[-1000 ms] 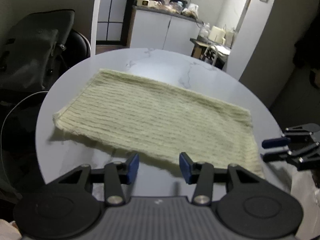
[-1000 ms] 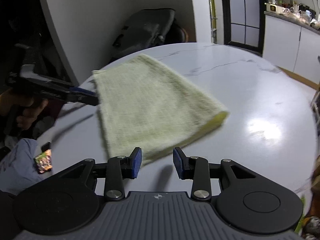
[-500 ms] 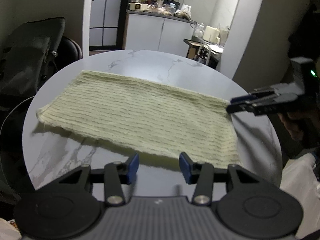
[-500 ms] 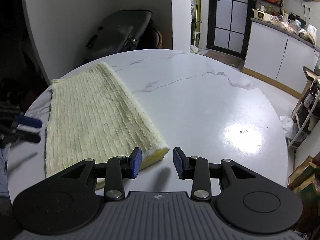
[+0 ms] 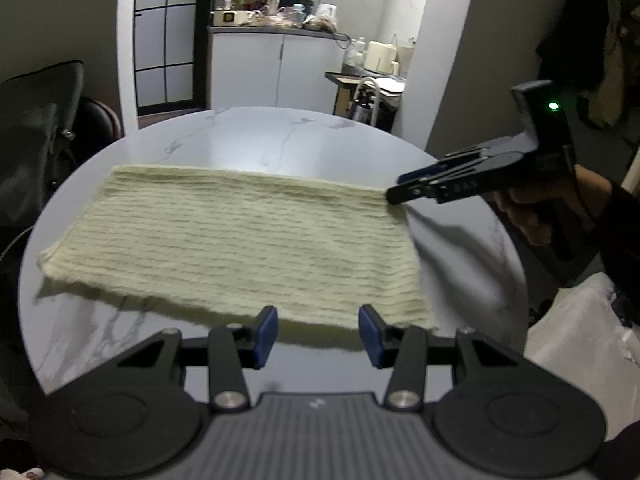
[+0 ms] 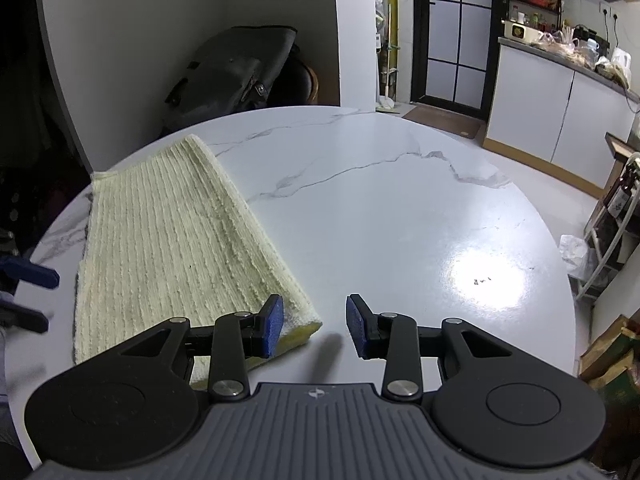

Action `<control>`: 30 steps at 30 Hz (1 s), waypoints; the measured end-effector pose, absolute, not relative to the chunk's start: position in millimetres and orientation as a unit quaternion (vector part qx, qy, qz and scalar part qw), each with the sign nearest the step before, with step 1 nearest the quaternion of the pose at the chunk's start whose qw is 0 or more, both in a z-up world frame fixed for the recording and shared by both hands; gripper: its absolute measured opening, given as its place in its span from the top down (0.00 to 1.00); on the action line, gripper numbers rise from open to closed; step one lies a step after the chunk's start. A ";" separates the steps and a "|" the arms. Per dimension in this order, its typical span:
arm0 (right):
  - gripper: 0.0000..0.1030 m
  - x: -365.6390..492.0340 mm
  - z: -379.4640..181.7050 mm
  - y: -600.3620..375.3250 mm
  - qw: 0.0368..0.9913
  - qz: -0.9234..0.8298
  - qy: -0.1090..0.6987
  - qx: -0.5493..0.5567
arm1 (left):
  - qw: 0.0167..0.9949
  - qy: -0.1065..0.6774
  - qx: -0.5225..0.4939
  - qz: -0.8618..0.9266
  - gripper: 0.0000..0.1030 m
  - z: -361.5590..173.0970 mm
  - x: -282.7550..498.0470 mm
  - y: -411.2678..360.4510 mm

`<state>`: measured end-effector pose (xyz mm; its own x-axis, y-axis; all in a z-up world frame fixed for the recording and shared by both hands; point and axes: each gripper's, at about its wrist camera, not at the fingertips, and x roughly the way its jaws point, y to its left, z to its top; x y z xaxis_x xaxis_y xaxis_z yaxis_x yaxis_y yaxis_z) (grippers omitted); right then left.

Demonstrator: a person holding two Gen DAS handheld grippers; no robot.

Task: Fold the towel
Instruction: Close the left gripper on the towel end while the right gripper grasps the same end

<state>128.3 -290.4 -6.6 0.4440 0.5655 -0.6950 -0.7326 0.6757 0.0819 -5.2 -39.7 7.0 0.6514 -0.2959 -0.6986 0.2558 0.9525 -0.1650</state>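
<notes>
A pale yellow ribbed towel [image 5: 236, 240] lies folded flat on the round white marble table [image 5: 280, 140]. My left gripper [image 5: 318, 330] is open and empty, just above the towel's near edge. My right gripper [image 6: 314, 326] is open and empty at the towel's far right corner; its left pad [image 6: 273, 326] hangs over that corner. The towel [image 6: 172, 248] shows on the left in the right wrist view. The right gripper's fingertips [image 5: 404, 190] also show in the left wrist view, beside that corner.
A dark bag [image 6: 236, 68] rests on a chair behind the table. White kitchen cabinets [image 5: 276, 72] stand at the back. A white plastic bag [image 5: 580, 336] sits low at the right. A rack with bottles [image 6: 616, 208] stands beside the table.
My right gripper has swung around to the towel's far right corner. The left gripper has stayed at the near edge, shifting slightly. The towel lies still. Both grippers stay open.
</notes>
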 end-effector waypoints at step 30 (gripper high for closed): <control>0.87 95.3 -12.4 -344.4 0.834 0.400 0.366 -0.103 | 0.905 0.390 0.054 -0.162 0.53 -19.4 -3.0 -110.9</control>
